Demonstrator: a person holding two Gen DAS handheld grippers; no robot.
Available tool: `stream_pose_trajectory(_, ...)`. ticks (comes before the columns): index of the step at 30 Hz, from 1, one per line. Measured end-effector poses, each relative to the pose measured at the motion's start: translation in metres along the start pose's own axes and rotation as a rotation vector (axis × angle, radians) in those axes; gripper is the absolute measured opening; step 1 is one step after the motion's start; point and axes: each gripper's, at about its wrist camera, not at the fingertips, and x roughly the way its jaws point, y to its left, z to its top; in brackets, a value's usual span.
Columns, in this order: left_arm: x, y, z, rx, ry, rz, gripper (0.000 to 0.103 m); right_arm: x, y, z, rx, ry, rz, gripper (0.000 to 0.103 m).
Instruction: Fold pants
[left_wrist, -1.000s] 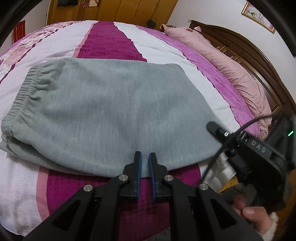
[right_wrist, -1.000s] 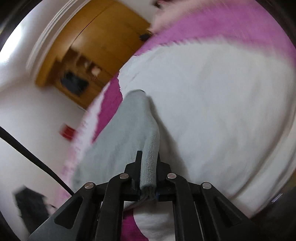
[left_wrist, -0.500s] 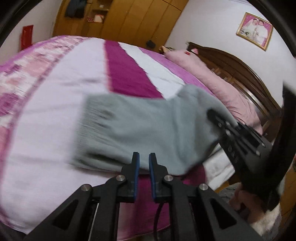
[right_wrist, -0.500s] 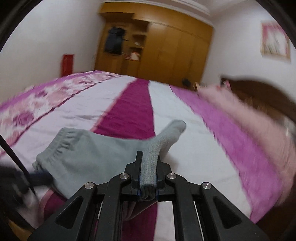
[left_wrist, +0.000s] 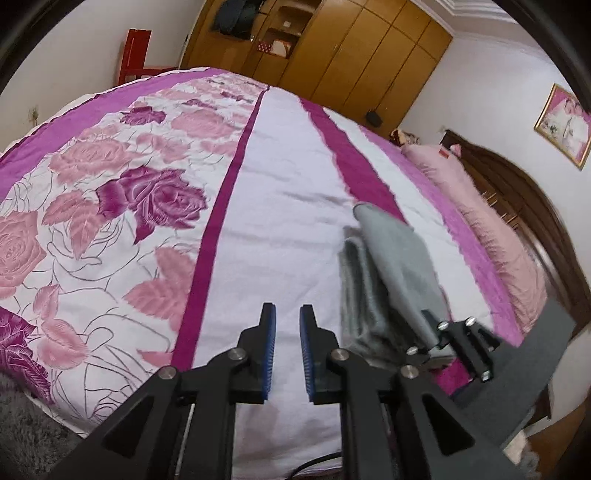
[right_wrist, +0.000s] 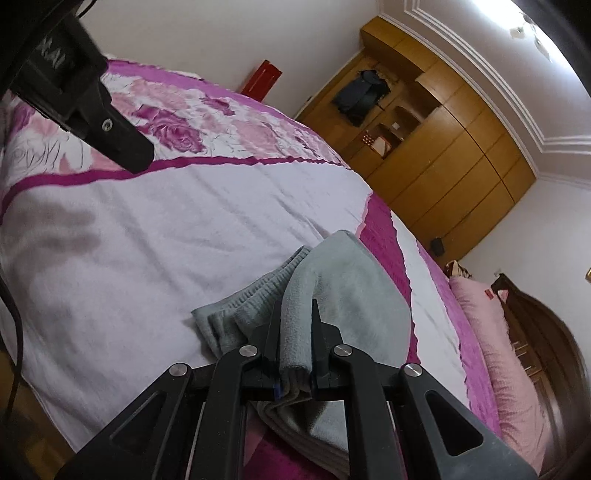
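Folded over since a second ago, the grey sweatpants (right_wrist: 332, 295) no longer lie spread flat near the bed's front edge: the right tool (right_wrist: 295, 354) has carried its pinched end across onto the elastic waistband (right_wrist: 255, 295), so the garment now sits as a narrow, stacked bundle by the front edge of the bed (left_wrist: 288, 184), beside the dark magenta stripe. That tool is clamped on a thick fold of the fabric, with the cloth bunched between its fingers. This looks like a late fold, with release and smoothing probably left. The left tool (left_wrist: 287, 350) has swung away to the white panel, its blue pads apart and holding nothing. Pink pillows (left_wrist: 491, 236) and the wooden headboard (left_wrist: 535, 206) lie well clear; nothing blocks the bundle.
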Motion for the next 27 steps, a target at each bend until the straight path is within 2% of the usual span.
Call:
stream_pose_trajectory(5, 0.011, -0.006, -0.005, -0.002, 0.025, -0.031, 0.012, 0.002, 0.002, -0.003, -0.018, -0.005, 0.035, 0.008)
stream_pose_trajectory(8, 0.014, -0.008, -0.009, 0.003, 0.043, -0.033, 0.019, 0.003, 0.003, -0.007, 0.002, -0.013, 0.061, 0.011)
stream_pose_trajectory(10, 0.015, -0.006, -0.008, 0.001, 0.051, -0.035, 0.029, -0.002, -0.002, -0.008, 0.053, -0.032, 0.09, 0.02)
stream_pose_trajectory(13, 0.014, -0.005, -0.004, -0.016, 0.051, -0.023, 0.038, -0.026, -0.029, -0.008, 0.254, -0.086, 0.27, 0.037)
stream_pose_trajectory(16, 0.015, -0.009, 0.005, -0.047, 0.088, -0.087, 0.041, -0.058, -0.072, -0.033, 0.492, -0.127, 0.416, 0.04)
stream_pose_trajectory(17, 0.018, -0.014, 0.008, -0.046, 0.111, -0.128, 0.042, -0.065, -0.085, -0.046, 0.551, -0.14, 0.43, 0.042)
stream_pose_trajectory(19, 0.026, -0.025, 0.015, -0.022, 0.139, -0.195, 0.05, -0.077, -0.125, -0.086, 0.71, -0.152, 0.4, 0.055)
stream_pose_trajectory(21, 0.043, -0.038, 0.022, 0.007, 0.179, -0.218, 0.052, -0.074, -0.147, -0.118, 0.809, -0.115, 0.352, 0.056)
stream_pose_trajectory(23, 0.063, -0.051, 0.03, 0.021, 0.235, -0.232, 0.052, -0.064, -0.164, -0.15, 0.926, -0.037, 0.308, 0.056)
stream_pose_trajectory(27, 0.088, -0.071, 0.036, 0.038, 0.289, -0.279, 0.048, -0.054, -0.172, -0.196, 1.106, -0.011, 0.309, 0.056)
